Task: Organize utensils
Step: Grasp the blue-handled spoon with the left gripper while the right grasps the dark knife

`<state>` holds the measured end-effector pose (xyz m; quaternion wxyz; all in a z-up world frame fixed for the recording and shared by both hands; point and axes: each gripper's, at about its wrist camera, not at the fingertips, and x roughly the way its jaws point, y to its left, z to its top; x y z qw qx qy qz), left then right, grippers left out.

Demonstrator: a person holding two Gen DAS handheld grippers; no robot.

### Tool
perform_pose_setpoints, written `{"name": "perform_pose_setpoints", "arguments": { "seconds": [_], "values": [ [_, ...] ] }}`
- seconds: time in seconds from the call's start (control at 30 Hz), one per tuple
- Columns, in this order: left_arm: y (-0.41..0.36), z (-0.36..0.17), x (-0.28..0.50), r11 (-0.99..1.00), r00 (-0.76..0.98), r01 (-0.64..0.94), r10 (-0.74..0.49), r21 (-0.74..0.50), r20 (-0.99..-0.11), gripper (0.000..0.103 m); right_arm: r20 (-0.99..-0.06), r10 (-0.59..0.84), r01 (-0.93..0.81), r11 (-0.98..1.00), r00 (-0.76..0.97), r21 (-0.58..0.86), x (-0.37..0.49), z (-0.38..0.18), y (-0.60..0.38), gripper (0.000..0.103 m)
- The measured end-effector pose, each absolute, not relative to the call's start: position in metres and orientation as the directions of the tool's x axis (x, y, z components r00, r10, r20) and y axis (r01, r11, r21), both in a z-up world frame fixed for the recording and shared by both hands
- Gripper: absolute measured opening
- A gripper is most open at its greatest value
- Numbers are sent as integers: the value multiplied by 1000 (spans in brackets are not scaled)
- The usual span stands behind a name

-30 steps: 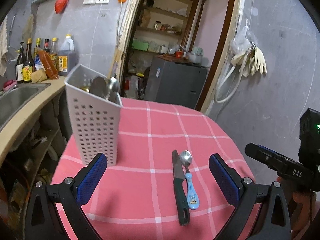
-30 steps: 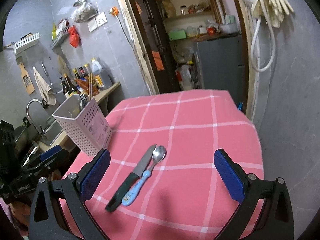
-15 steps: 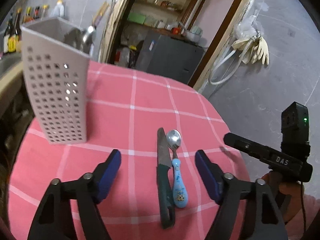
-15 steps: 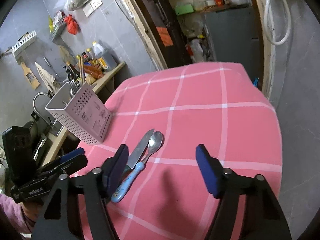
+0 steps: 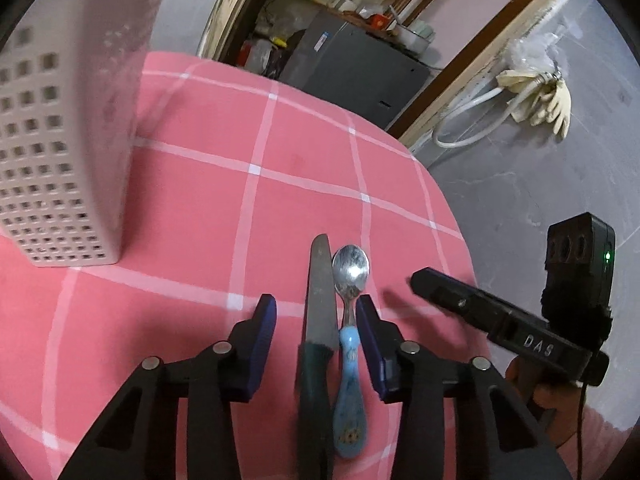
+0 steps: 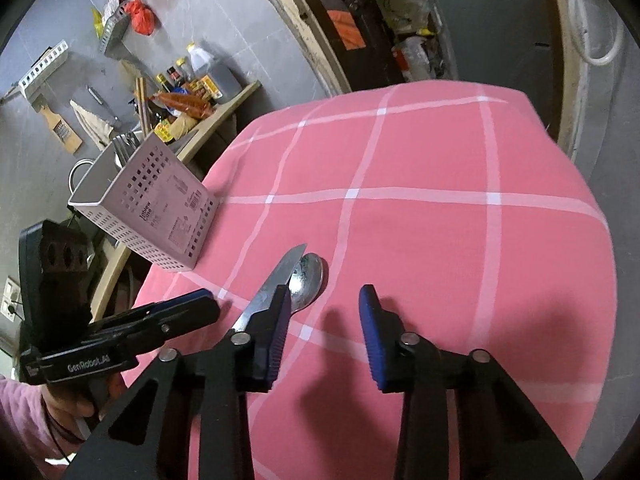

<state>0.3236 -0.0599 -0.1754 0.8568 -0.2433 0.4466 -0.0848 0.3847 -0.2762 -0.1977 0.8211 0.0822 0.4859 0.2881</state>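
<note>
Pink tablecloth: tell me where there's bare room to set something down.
The tablecloth is bare across the far half and the whole side right of the spoon. It is crowded near the front left, where the knife lies against the spoon and the white caddy stands by the edge.

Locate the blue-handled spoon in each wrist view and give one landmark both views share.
Left wrist view: the spoon lies low and centre, between the left gripper's closing jaws, right of the knife.
Right wrist view: only the spoon's bowl shows, left of centre, past the right gripper's left finger.
Shared landmark: the white perforated utensil holder.
</note>
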Motion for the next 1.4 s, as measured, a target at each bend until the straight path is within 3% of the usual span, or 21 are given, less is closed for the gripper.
{"name": "perform_pose_setpoints", "arguments": {
  "seconds": [0.17, 0.4, 0.8, 0.97, 1.23, 1.4],
  "values": [
    [-62, -185, 339, 858, 553, -78, -386, -507, -739, 30, -758, 567, -407, 806, 322, 430, 396, -206, -268, 20],
    [-59, -196, 355, 839, 502, -99, -422, -535, -755, 23, -763, 581, -413, 792, 282, 450, 405, -217, -261, 16],
    [-60, -201, 366, 806, 442, -108, -485, -582, -754, 18, -762, 610, -420, 763, 217, 491, 416, -229, -249, 11],
    [-61, -202, 367, 794, 429, -113, -503, -597, -750, 18, -763, 614, -409, 761, 202, 505, 419, -232, -249, 4],
    [-64, -201, 373, 803, 403, -119, -499, -585, -767, 17, -767, 602, -398, 774, 222, 492, 413, -228, -252, 4],
    [-61, -203, 376, 793, 389, -129, -512, -595, -766, 10, -766, 599, -386, 779, 232, 493, 410, -226, -262, 4]
  ]
}}
